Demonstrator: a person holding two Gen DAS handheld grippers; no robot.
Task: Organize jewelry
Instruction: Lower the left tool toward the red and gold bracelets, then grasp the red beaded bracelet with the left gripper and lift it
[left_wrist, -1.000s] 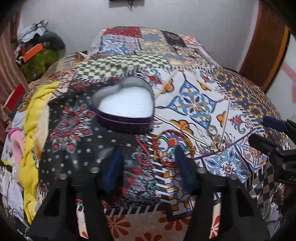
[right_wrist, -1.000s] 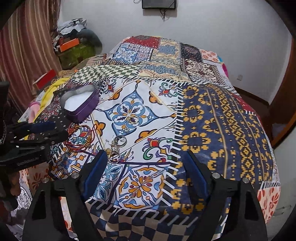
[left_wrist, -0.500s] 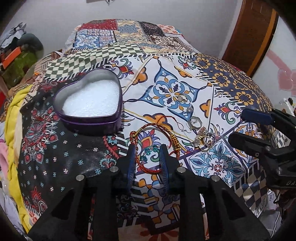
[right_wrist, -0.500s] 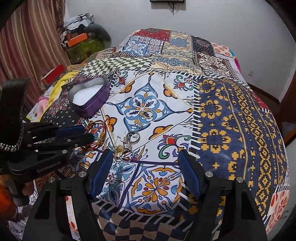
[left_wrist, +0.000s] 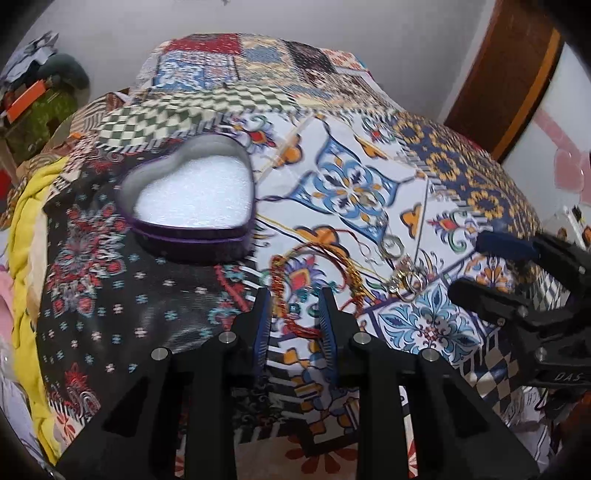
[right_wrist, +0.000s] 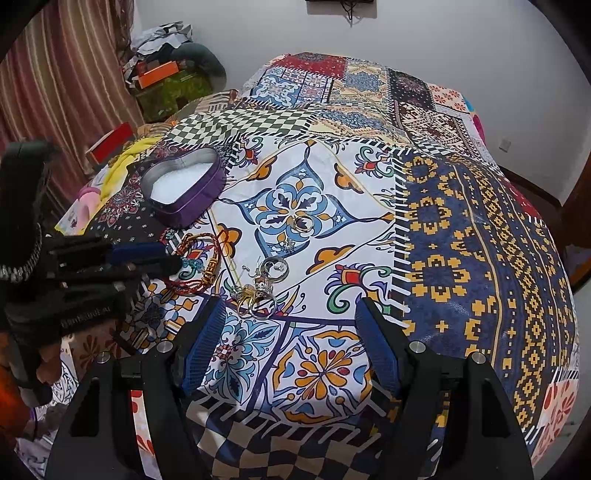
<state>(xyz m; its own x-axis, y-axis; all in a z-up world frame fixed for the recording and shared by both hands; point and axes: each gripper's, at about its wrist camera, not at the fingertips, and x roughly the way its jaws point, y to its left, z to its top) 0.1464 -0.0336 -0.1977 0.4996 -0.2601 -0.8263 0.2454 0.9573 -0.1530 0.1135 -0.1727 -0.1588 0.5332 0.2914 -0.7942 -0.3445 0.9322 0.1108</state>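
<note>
A red and gold bracelet (left_wrist: 314, 280) lies on the patterned bedspread (left_wrist: 424, 325). My left gripper (left_wrist: 294, 295) stands narrowly open, its fingers either side of the bracelet's near edge, with cloth showing between them. The right wrist view shows the same bracelet (right_wrist: 199, 266) just past the left gripper (right_wrist: 170, 258). A purple heart-shaped tin (left_wrist: 192, 199) with a white foam bed sits open to the left, also seen as the tin (right_wrist: 184, 184). A cluster of rings (right_wrist: 258, 291) lies just ahead of my right gripper (right_wrist: 291, 314), which is wide open and holds nothing.
A single gold ring (right_wrist: 303, 223) rests farther out on the blue flower motif. Yellow cloth (left_wrist: 22, 229) hangs off the bed's left edge. Boxes and bags (right_wrist: 166, 77) are piled by the curtain. A wooden door frame (left_wrist: 509, 74) stands at the right.
My left gripper has shifted right from the tin to the bracelet, and its fingers have narrowed around it. The right gripper has come nearer to the ring cluster.
</note>
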